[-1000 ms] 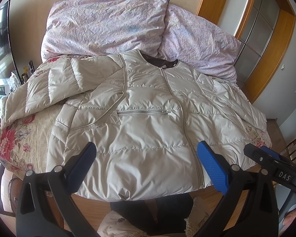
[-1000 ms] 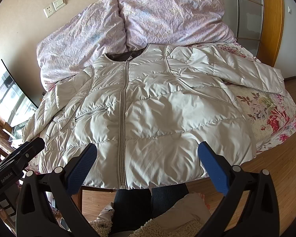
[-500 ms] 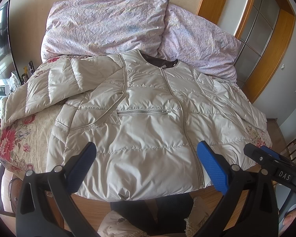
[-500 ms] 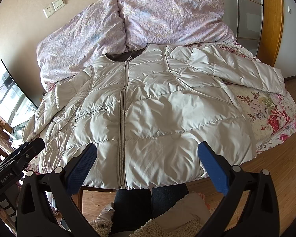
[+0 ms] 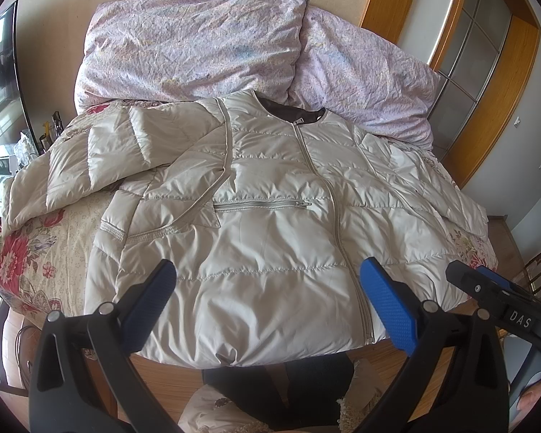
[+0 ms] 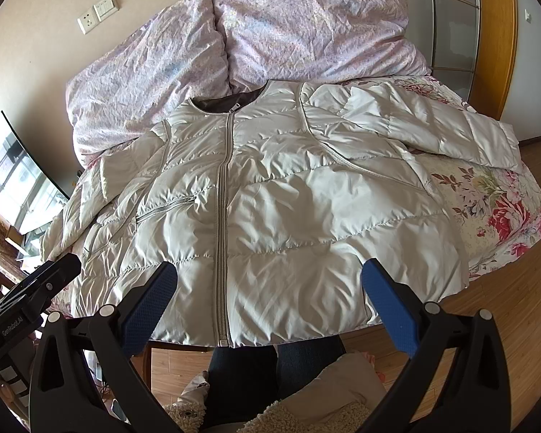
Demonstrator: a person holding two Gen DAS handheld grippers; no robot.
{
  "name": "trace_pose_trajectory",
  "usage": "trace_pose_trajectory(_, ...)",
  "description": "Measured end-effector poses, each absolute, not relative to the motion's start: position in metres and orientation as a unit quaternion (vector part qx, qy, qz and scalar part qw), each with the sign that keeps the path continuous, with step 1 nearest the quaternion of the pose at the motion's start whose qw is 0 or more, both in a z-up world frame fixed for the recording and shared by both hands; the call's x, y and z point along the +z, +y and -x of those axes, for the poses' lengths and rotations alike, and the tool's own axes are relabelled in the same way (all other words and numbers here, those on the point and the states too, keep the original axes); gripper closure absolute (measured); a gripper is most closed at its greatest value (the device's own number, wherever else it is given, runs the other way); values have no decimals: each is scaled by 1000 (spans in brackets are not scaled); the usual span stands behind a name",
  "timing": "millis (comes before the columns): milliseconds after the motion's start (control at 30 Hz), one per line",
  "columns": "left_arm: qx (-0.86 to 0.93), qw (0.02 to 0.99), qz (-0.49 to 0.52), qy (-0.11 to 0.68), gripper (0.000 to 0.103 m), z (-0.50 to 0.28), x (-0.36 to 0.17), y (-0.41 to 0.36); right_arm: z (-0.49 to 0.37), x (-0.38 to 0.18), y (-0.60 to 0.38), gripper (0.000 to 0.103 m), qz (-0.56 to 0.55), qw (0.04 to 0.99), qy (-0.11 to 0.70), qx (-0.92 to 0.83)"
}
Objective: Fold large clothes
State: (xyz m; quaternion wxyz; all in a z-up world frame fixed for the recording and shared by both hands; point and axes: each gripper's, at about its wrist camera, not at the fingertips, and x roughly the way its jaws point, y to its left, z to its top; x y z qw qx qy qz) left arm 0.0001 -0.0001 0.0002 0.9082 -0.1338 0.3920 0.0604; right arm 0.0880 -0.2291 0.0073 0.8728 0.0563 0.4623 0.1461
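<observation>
Evidently nothing has shifted: the cream quilted puffer jacket still lies zipped and flat on the floral bed, while the left gripper and right gripper hover over its hem, jaws spread, folding not yet begun.

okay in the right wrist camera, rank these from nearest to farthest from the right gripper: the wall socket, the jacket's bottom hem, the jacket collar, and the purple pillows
From the right gripper:
1. Jacket's bottom hem, just below and between the open fingers.
2. Jacket collar, up the zipper, mid-bed.
3. Purple pillows, behind the collar at the head of the bed.
4. Wall socket, on the wall, upper left.
</observation>
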Motion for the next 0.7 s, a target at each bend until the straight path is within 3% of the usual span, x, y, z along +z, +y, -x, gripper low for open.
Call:
trace_pose_trajectory(433,62,908,134,392,2,0,0,0,-91,6,-232,1,-60,872,462,149)
trace_pose_trajectory(700,71,904,131,402,2,-12,-14,9,-126,-6,-271,1,-132,888,417,141)
